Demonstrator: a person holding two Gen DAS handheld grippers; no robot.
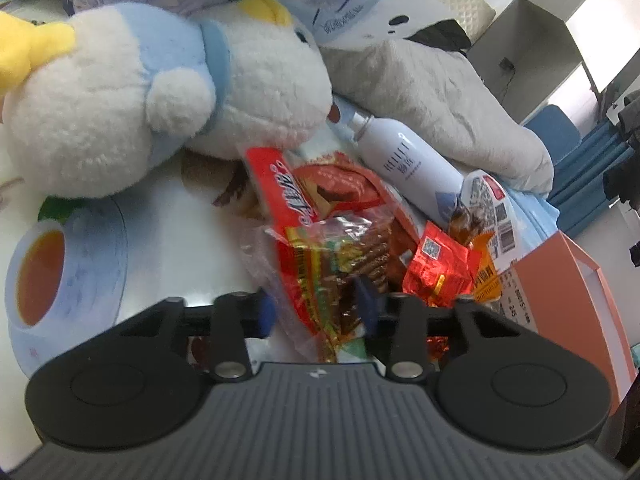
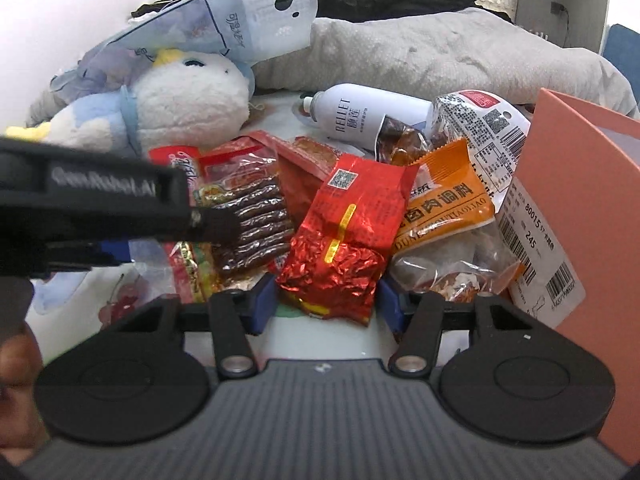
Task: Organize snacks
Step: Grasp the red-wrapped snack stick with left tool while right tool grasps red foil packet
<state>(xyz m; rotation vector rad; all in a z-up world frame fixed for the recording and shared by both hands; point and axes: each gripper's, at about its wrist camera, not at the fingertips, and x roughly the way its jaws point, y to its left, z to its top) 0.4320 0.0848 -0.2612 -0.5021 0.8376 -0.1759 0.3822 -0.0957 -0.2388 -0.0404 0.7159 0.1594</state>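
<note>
A heap of snack packets lies on the table. In the left wrist view my left gripper (image 1: 318,310) has its blue pads around a clear packet of dark brown sticks (image 1: 340,268); whether they pinch it is unclear. A red wrapper (image 1: 296,192) lies behind it. In the right wrist view my right gripper (image 2: 326,304) is open, its pads either side of a red foil packet (image 2: 340,236) without touching. The stick packet (image 2: 248,220) lies left of it, under the left gripper's arm (image 2: 92,208). An orange seasoning packet (image 2: 444,204) lies on the right.
An orange box (image 2: 576,184) stands at the right. A white spray bottle (image 2: 360,116), a blue-and-white plush toy (image 2: 180,104), a grey pillow (image 2: 440,52) and a printed bag (image 2: 248,20) lie behind the heap. A teacup print (image 1: 60,276) shows on the tablecloth.
</note>
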